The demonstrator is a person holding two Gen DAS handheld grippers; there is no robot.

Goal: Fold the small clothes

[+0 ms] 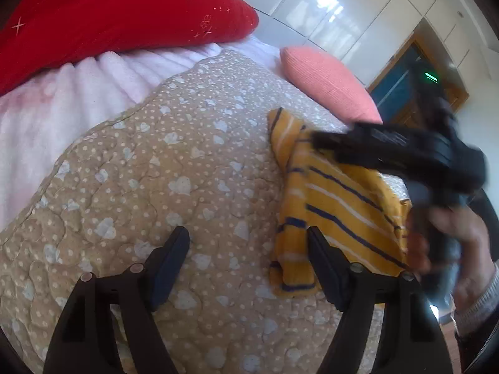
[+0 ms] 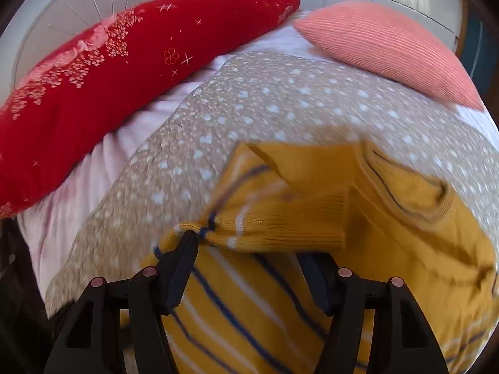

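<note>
The yellow striped garment [image 1: 340, 193] lies on the dotted quilt [image 1: 156, 171], right of the left gripper [image 1: 249, 246], whose 2 fingers stand spread and empty; the right gripper [image 2: 249, 249], nearer, spread too, hangs directly over it

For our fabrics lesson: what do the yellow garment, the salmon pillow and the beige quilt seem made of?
Yellow garment: knit, likely cotton or acrylic; ribbed loops show.
Salmon pillow: fine ribbed cloth, perhaps corduroy or knit; matte.
Beige quilt: printed woven cloth, padded; stitched puckers.
</note>
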